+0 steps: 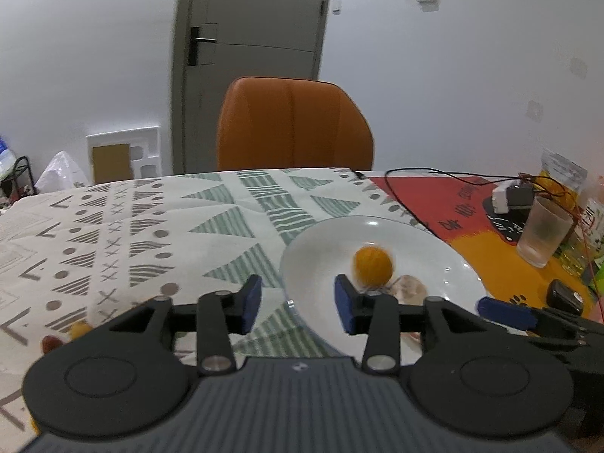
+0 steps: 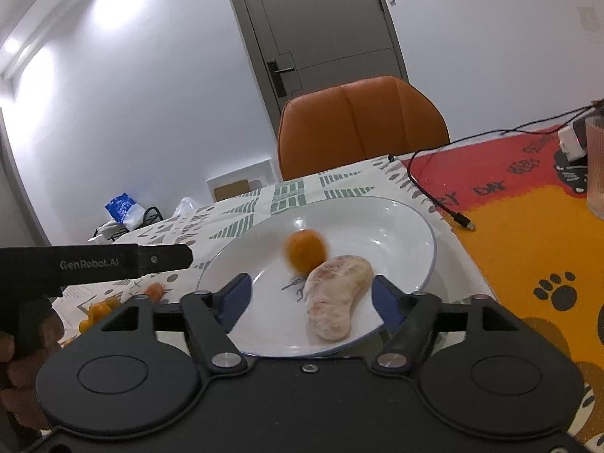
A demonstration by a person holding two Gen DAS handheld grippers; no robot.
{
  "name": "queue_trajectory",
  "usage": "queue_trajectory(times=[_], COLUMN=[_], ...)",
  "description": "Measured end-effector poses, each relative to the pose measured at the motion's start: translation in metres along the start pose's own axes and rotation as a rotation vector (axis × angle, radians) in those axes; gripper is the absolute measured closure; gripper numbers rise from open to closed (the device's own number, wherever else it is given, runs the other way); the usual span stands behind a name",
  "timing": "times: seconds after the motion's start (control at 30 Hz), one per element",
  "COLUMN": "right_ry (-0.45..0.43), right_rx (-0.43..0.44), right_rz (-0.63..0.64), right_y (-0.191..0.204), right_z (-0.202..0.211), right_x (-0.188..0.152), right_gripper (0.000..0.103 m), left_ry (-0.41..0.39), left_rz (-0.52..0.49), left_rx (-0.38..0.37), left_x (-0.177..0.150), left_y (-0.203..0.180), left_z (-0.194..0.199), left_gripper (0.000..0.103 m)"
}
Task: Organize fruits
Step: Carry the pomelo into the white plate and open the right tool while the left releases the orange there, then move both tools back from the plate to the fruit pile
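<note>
So far two pieces lie on the white plate [image 2: 407, 226]: a small round orange fruit [image 2: 305, 251], blurred as if rolling, near the plate's middle, and a pale, pink-mottled oblong piece [image 2: 336, 298] just beside it toward the near rim; what kind of fruit that is I cannot tell. The left gripper [image 1: 298, 304] hangs over the plate's left edge with its jaws spread wide and nothing between them. The right gripper [image 2: 309, 296] is likewise wide open and empty, its fingers flanking the oblong piece without touching it. Left of the plate, on the patterned tablecloth [image 1: 151, 226], several small orange and yellow fruits [image 2: 100, 305] wait uncollected. I judge the job partly done, with those loose pieces left to gather.
</note>
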State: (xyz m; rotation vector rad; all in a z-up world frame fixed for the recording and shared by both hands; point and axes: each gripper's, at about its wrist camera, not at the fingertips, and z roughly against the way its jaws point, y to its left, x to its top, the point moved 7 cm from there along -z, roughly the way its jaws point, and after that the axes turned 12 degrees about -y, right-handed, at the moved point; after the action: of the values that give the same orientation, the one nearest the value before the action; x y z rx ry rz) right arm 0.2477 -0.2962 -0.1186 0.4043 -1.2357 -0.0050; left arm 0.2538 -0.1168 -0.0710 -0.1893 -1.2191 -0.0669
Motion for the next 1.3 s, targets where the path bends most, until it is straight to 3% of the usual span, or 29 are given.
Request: queue_trajectory(times=[0.17, 0.37, 1.3], right_ry=[-0.022, -0.025, 0.01], right_rx=[-0.008, -0.007, 0.104], right_rz=[0.013, -0.001, 0.041], right_y=[0.007, 0.015, 0.094], right_z=[0.004, 0.005, 0.007], right_x=[0.002, 0.002, -0.012], right_gripper=[0.01, 0.0, 0.0], left_ry=[-0.022, -0.043, -0.024], left_rz=[0.049, 0.037, 0.095], left_rx=[0.08, 0.163, 0.23], left_x=[0.002, 0.002, -0.016], left_y=[0.026, 0.049, 0.118], left_z=[0.011, 0.027, 0.095], left_gripper=[0.022, 0.011, 0.01])
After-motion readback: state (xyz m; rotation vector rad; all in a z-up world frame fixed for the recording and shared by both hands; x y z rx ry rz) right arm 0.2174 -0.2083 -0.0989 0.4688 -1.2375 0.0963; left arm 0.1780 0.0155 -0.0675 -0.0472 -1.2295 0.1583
